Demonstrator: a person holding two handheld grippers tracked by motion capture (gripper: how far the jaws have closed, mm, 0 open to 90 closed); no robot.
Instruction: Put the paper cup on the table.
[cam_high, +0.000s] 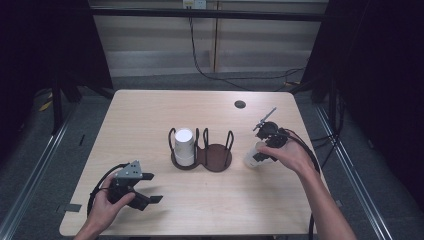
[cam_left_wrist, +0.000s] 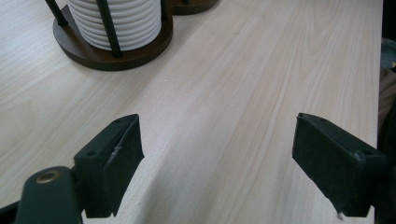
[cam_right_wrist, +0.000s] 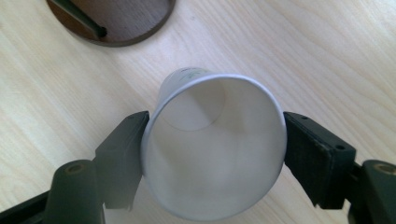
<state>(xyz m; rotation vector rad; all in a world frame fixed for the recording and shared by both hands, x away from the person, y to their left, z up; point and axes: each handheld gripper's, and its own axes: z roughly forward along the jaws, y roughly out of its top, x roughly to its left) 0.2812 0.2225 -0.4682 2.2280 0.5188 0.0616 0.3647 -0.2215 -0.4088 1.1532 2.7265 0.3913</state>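
Note:
A dark wooden two-ring cup holder (cam_high: 216, 161) stands mid-table. Its left ring holds a stack of white paper cups (cam_high: 184, 146), and its right ring is bare. Just right of the holder, my right gripper (cam_high: 257, 153) is shut on a single white paper cup (cam_high: 251, 159), tilted low over the table. In the right gripper view, both jaws press the rim of the cup (cam_right_wrist: 215, 154), whose mouth faces the camera, and the holder's base (cam_right_wrist: 126, 21) lies beyond it. My left gripper (cam_high: 152, 187) rests open near the front left. Bare wood lies between the left gripper's (cam_left_wrist: 217, 163) jaws, with the cup stack (cam_left_wrist: 116, 21) ahead.
A small black round grommet (cam_high: 240, 104) sits in the tabletop at the far right. Cables run along the floor behind the table. Metal rails flank both table sides. Bare wood spreads across the front and left of the table (cam_high: 135, 115).

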